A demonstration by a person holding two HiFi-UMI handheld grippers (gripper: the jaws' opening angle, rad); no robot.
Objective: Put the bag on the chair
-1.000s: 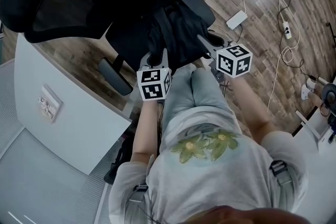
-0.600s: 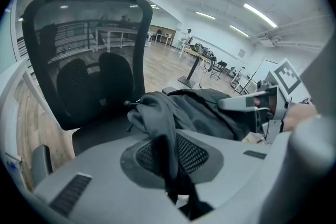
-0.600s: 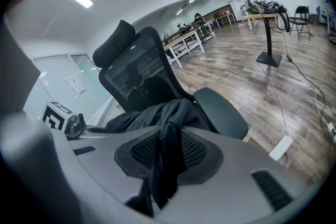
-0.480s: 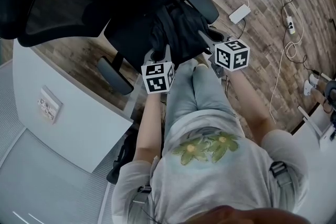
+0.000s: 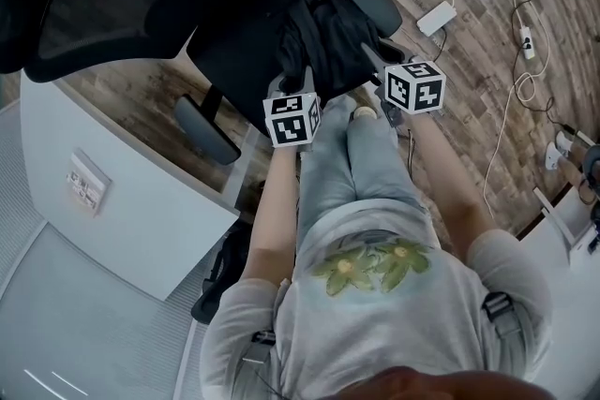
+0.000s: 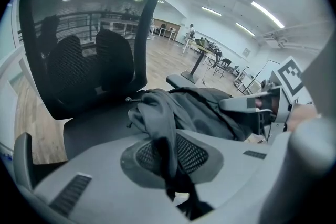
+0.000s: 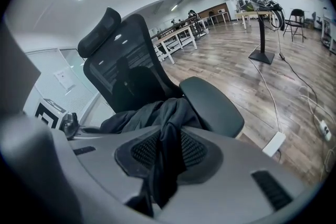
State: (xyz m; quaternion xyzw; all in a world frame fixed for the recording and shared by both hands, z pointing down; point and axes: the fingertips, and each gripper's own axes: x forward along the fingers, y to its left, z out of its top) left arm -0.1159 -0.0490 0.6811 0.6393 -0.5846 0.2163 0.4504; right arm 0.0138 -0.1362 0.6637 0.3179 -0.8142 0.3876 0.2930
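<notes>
The dark fabric bag (image 5: 323, 40) is bunched over the front of the black office chair's seat (image 5: 234, 51), between its two armrests. My left gripper (image 5: 292, 84) is shut on a fold of the bag (image 6: 163, 128) at its left side. My right gripper (image 5: 370, 68) is shut on another fold (image 7: 168, 149) at the right. In the left gripper view the bag's body (image 6: 202, 107) lies ahead of the mesh backrest (image 6: 89, 44), with the right gripper (image 6: 262, 107) beyond it. The right gripper view shows the backrest (image 7: 126, 65) and one armrest (image 7: 212, 105).
A white desk (image 5: 122, 192) stands left of the chair. On the wooden floor to the right lie a white adapter (image 5: 438, 17), a power strip (image 5: 525, 37) and looping cables (image 5: 511, 108). The person's legs (image 5: 352, 164) are right behind the grippers.
Both grippers have moved forward toward the chair with the bag in them, so the bag now lies further over the seat.
</notes>
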